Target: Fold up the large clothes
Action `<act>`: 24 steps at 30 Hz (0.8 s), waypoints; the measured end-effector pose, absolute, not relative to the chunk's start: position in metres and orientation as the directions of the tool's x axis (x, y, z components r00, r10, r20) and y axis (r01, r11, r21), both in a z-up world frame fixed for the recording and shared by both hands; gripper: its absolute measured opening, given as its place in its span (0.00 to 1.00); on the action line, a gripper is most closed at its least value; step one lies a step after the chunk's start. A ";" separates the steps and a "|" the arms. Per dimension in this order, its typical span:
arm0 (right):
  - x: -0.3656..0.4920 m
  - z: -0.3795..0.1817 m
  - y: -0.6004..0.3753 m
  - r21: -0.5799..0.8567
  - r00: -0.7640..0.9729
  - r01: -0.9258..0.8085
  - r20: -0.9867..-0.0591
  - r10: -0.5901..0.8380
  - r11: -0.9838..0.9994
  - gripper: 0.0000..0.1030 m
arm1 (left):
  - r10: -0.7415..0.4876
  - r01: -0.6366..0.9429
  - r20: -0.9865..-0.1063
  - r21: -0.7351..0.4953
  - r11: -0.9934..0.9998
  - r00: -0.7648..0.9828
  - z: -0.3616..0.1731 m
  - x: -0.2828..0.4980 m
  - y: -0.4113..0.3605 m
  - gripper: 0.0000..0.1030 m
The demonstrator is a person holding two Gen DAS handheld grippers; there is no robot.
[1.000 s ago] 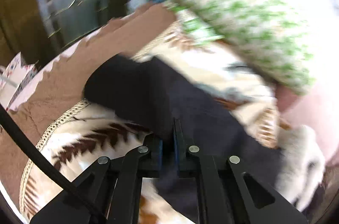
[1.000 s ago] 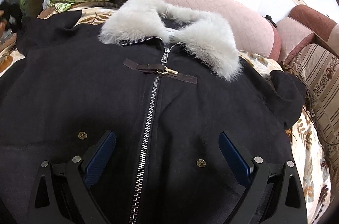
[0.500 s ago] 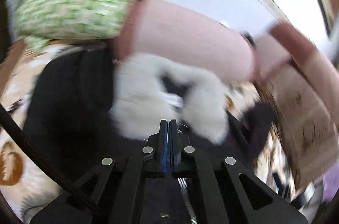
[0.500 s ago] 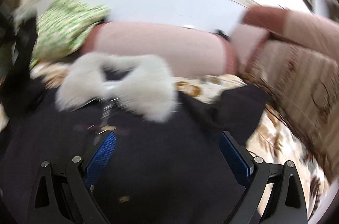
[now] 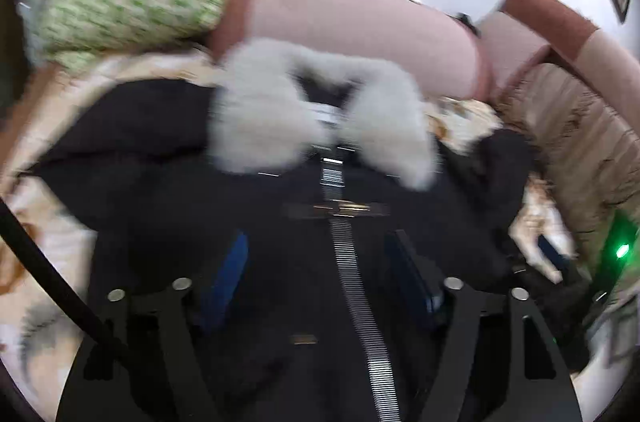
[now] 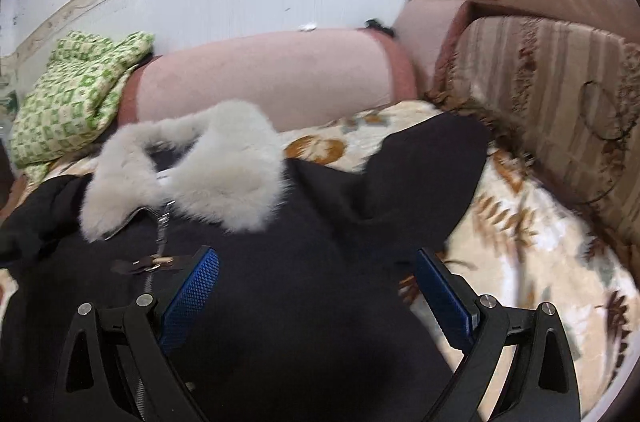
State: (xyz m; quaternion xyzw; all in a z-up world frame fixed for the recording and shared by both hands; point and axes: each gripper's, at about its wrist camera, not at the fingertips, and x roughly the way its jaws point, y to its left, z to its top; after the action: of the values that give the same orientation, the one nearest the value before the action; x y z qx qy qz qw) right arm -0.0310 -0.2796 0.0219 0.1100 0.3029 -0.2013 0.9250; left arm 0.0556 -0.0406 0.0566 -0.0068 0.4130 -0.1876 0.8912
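A black zip-front coat (image 5: 168,198) with a white fur collar (image 5: 264,118) lies front-up on a leaf-patterned sofa cover. It also shows in the right wrist view (image 6: 304,262), collar (image 6: 224,174) at upper left, right sleeve (image 6: 432,162) spread toward the sofa arm. My left gripper (image 5: 320,274) is open and empty over the coat's zipper (image 5: 348,262). My right gripper (image 6: 316,290) is open and empty above the coat's right chest. The other gripper shows at the right edge of the left wrist view (image 5: 560,270).
A green-and-white checked blanket (image 6: 72,90) lies at the back left. A pink bolster cushion (image 6: 264,74) runs behind the collar. A striped sofa arm (image 6: 560,110) rises on the right. Leaf-patterned cover (image 6: 532,246) lies bare right of the coat.
My left gripper has let go of the left sleeve, swung over the coat's middle and opened. My right gripper has shifted right, toward the right sleeve.
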 end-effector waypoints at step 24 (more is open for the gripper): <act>0.241 -0.045 -0.086 0.592 0.575 0.169 -0.709 0.409 0.788 0.96 | -0.161 -0.096 -0.857 -0.236 0.967 0.489 -0.050 0.108 0.125 0.74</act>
State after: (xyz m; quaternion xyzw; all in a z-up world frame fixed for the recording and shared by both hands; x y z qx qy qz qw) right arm 0.2414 -0.0860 -0.0445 0.3173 0.4553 0.0723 0.8287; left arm 0.1075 0.1247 -0.0501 -0.1270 0.5051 -0.0191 0.8535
